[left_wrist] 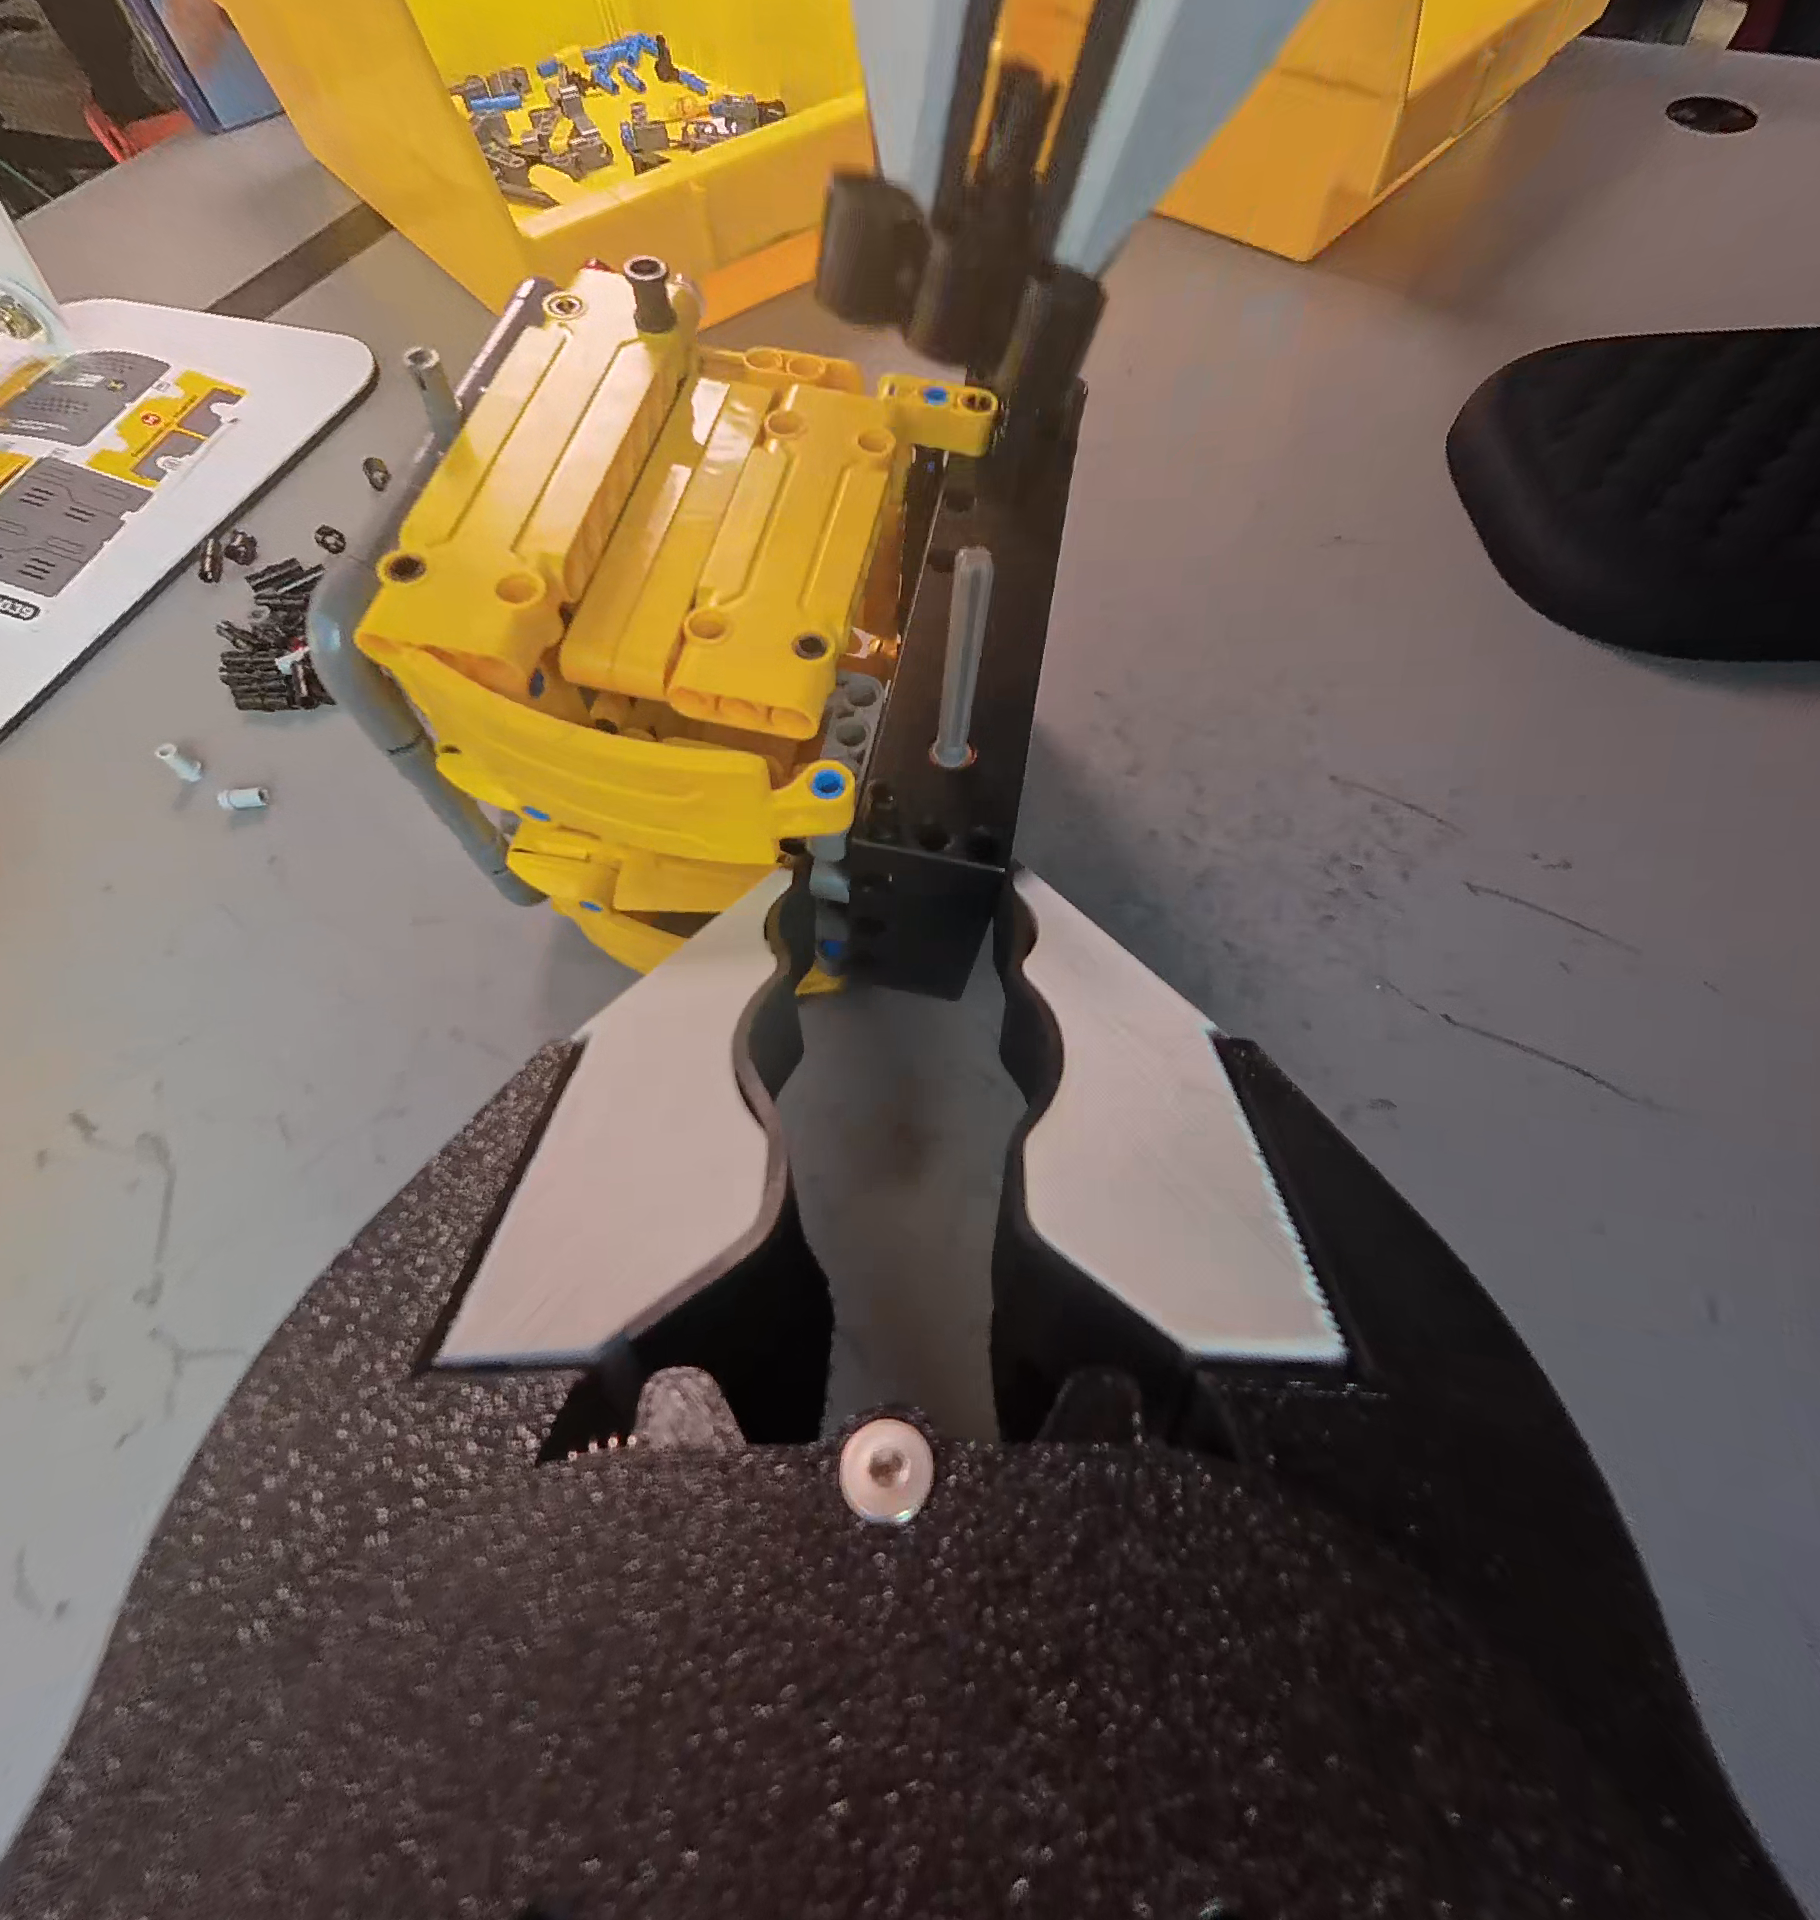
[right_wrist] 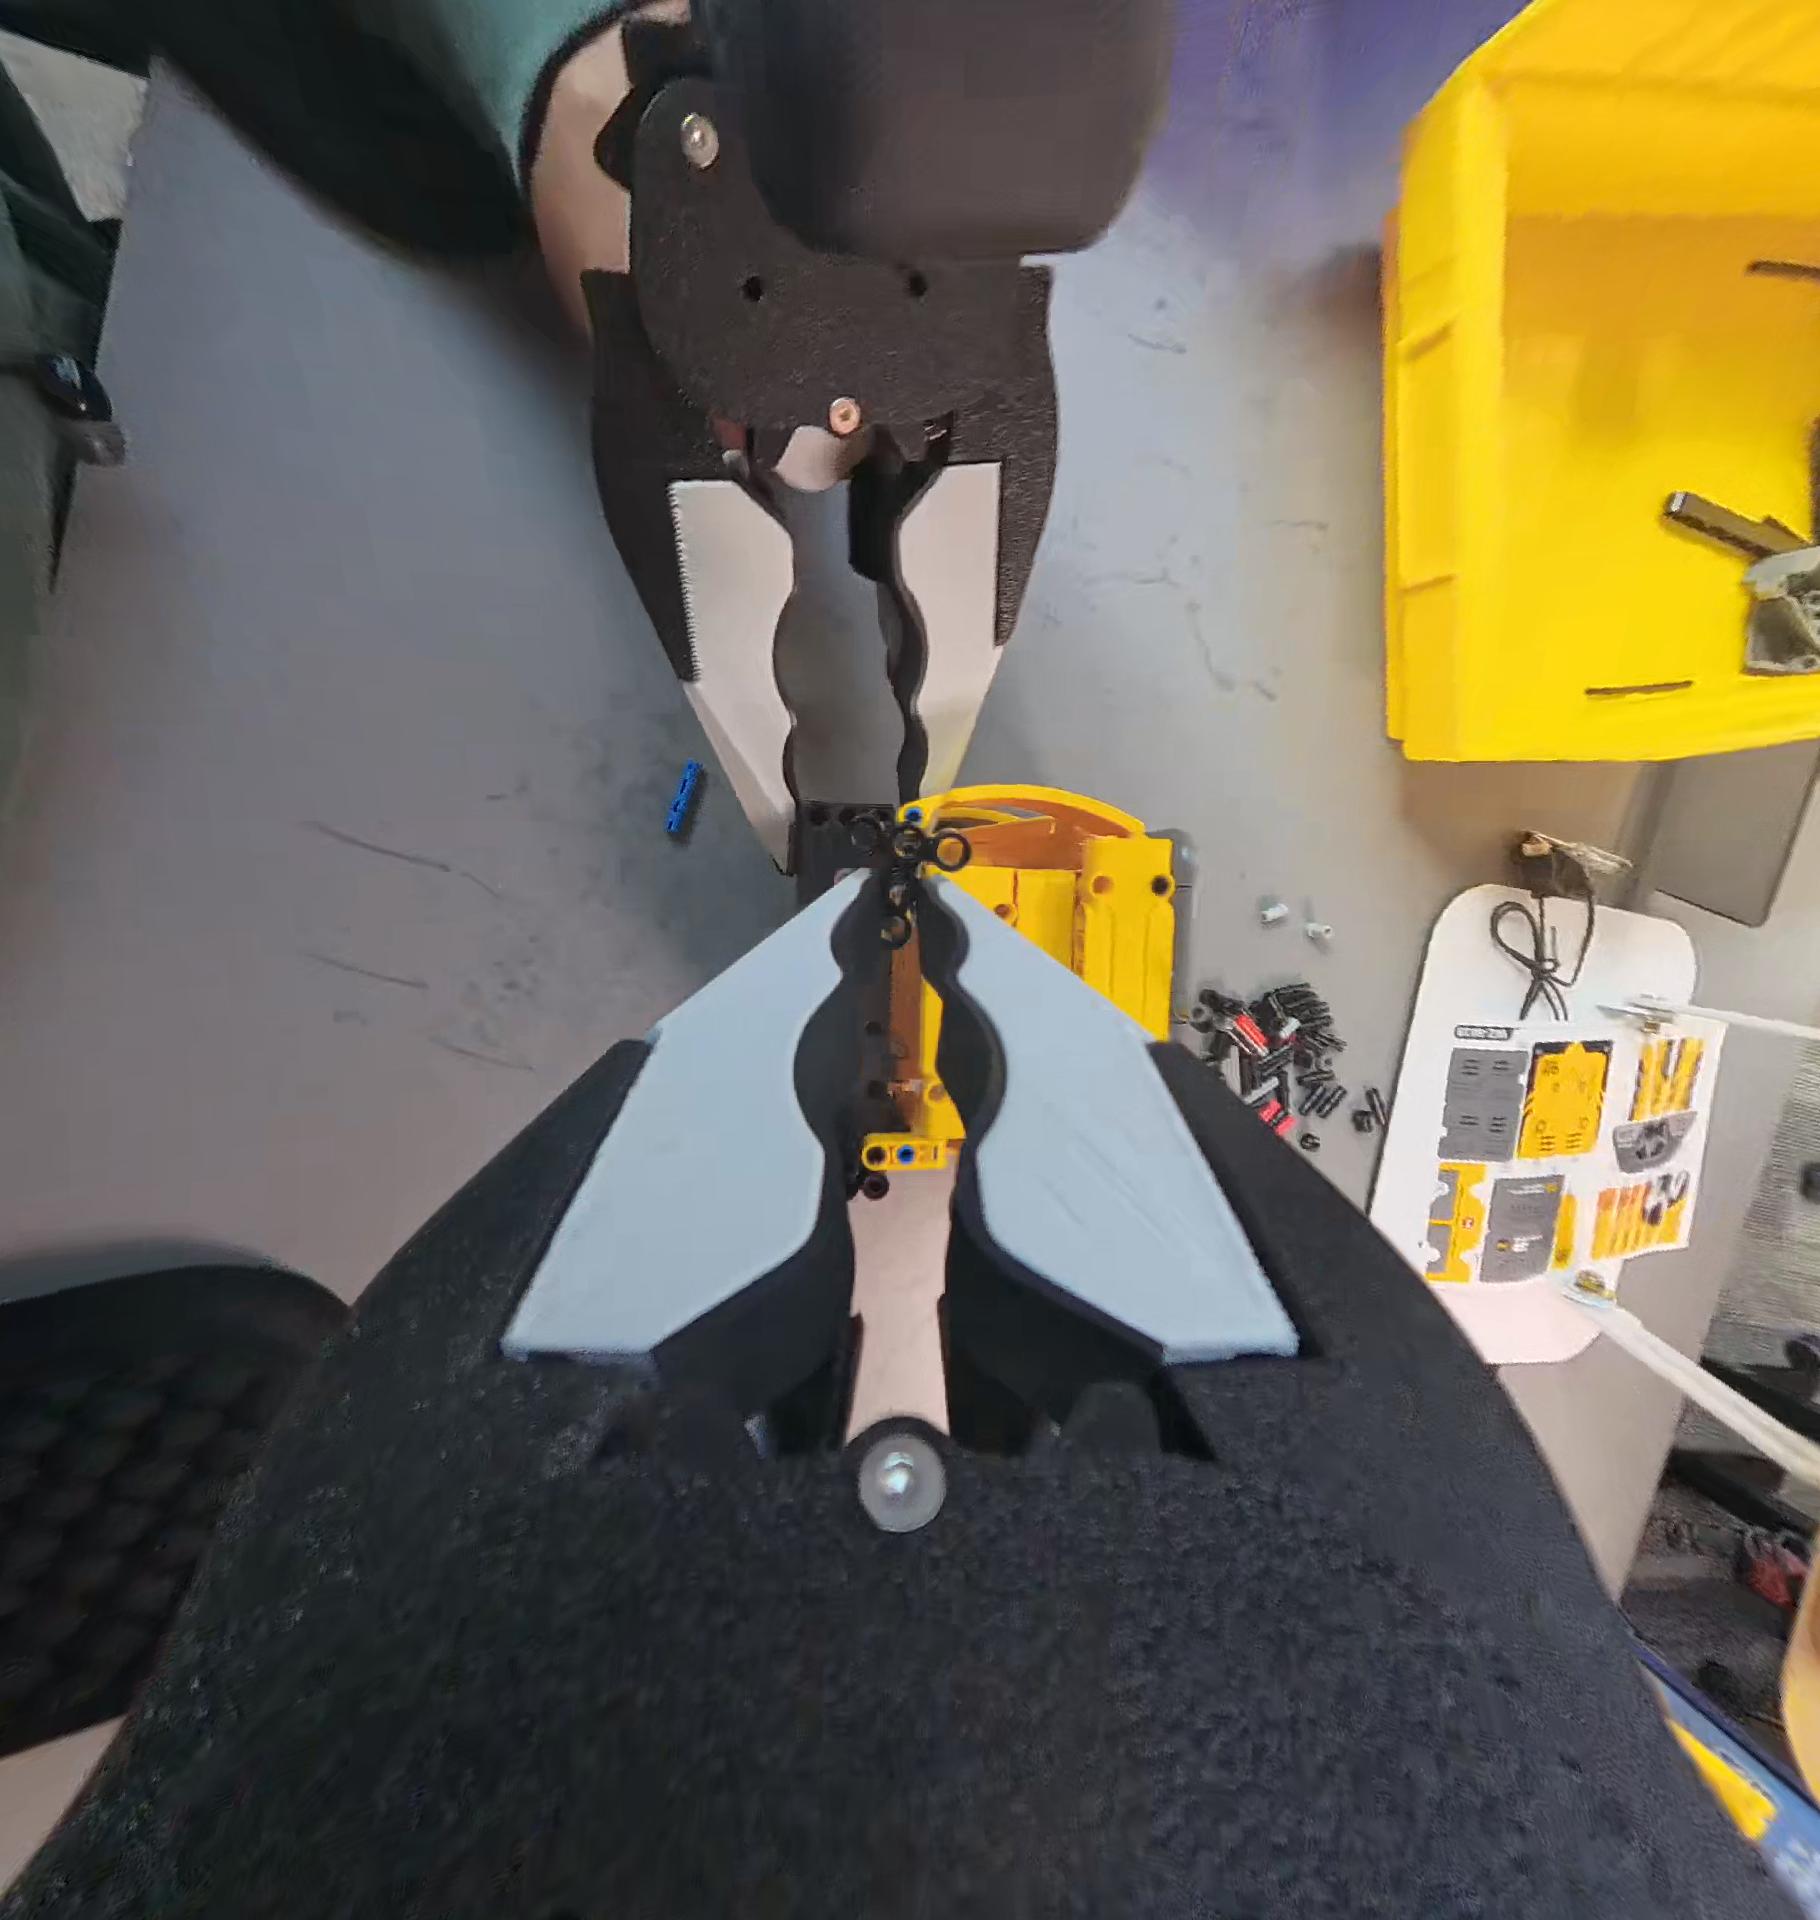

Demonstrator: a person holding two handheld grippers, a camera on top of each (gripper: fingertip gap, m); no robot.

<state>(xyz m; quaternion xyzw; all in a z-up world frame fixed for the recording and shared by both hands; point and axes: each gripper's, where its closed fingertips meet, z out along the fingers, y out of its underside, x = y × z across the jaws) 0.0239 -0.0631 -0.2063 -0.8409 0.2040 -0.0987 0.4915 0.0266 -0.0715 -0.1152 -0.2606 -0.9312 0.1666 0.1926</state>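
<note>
Yellow model (left_wrist: 636,623) clenched by left jaws, black connector (right_wrist: 901,862) by right; loose pins (left_wrist: 262,644) beside.

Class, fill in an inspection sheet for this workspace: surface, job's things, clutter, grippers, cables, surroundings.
Surface: grey table, scuffed.
Job's things: yellow brick model with black beam; black cross piece.
Clutter: black pins, white bushes, blue piece.
Grippers: left gripper shut on black beam; right gripper shut on black cross piece.
Cables: black cord on white board.
Surroundings: yellow bins, sticker sheet, black pad.
</note>
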